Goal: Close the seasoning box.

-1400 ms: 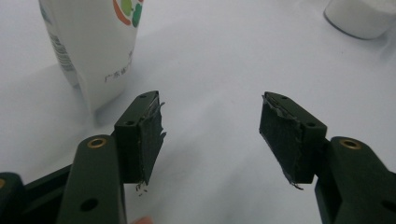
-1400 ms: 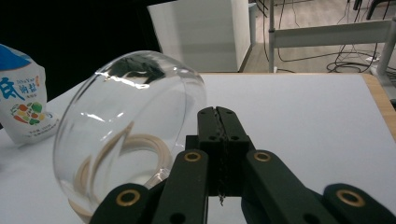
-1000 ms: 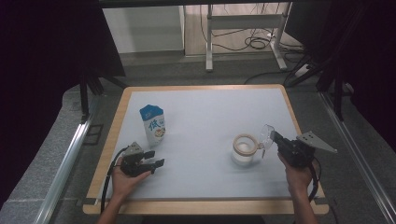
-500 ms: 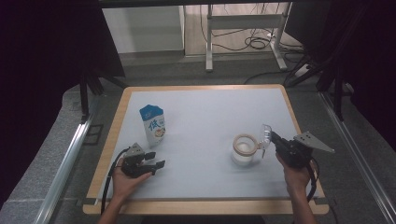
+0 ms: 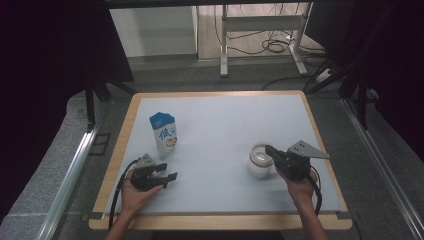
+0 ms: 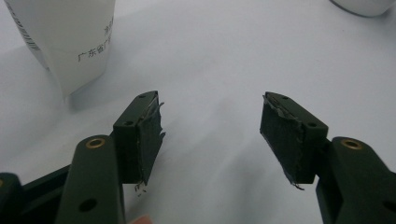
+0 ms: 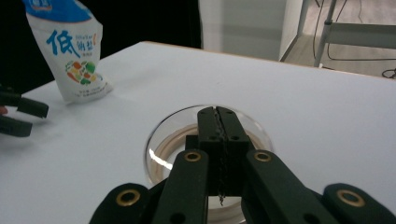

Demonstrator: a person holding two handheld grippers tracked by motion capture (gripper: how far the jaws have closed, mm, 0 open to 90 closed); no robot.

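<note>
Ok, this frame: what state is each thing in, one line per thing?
Milk carton: upright, top closed, untouched.
Glass cup: upright on the table, looks empty.
Left tool: open, nothing between its jaws.
Right tool: shut, tip over the cup's rim; whether it grips the rim is unclear.

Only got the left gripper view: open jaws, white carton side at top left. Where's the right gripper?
Observer: In the high view, the right gripper is on the right side of the table, tips at the rim of a clear glass cup.
Operator: Jaws open?
Observer: Shut. The right gripper view shows the pads together with nothing visible between them, tips over the cup's mouth.
Operator: What's on the carton's front?
Observer: The carton has a blue top and a large blue character above a small colourful picture.
</note>
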